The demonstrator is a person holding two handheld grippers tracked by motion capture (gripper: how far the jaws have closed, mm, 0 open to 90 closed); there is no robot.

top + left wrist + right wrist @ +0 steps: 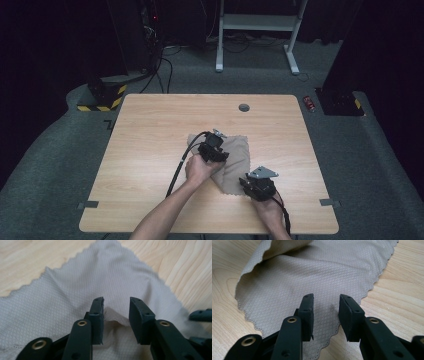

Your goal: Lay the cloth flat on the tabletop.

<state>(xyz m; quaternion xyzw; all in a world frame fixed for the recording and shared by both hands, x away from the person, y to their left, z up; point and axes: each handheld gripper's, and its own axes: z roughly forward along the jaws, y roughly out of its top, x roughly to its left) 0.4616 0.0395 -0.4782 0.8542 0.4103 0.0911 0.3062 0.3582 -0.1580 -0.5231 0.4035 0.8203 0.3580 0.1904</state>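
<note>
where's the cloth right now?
In the high view the beige cloth lies flat on the wooden table, right of centre toward the near edge, between the left gripper and the right gripper. Both sets of jaws stand open over it.

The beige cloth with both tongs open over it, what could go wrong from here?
1. The left tongs straddle only a small raised fold of the cloth; on closing they may pinch just that fold, and it could slip out.
2. The right tongs hover over flat cloth near its scalloped corner, so they may scrape the wooden table without catching any fabric.
3. With the two so close together, pulling apart could bunch the cloth.
</note>
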